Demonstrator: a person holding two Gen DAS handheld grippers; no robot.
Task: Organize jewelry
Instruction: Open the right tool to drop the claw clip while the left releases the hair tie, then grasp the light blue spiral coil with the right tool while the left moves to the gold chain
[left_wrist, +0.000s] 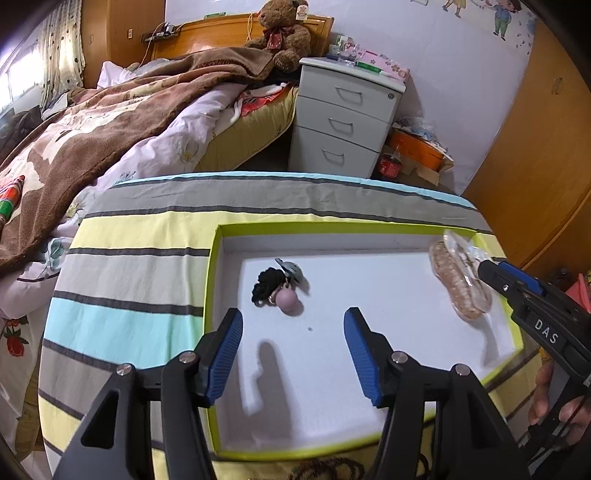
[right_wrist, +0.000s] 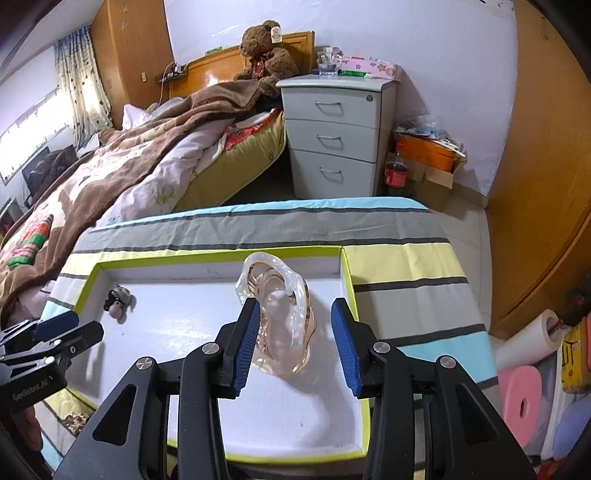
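Right wrist view: the clear bag of jewelry (right_wrist: 275, 317) lies in the tray (right_wrist: 354, 302) near its far right corner, long axis running away from the worktop's near edge, directly between the spread right gripper (right_wrist: 295, 341) fingers. Left gripper (left_wrist: 293, 354), also spread, hovers nearer the keychain (left_wrist: 277, 290).
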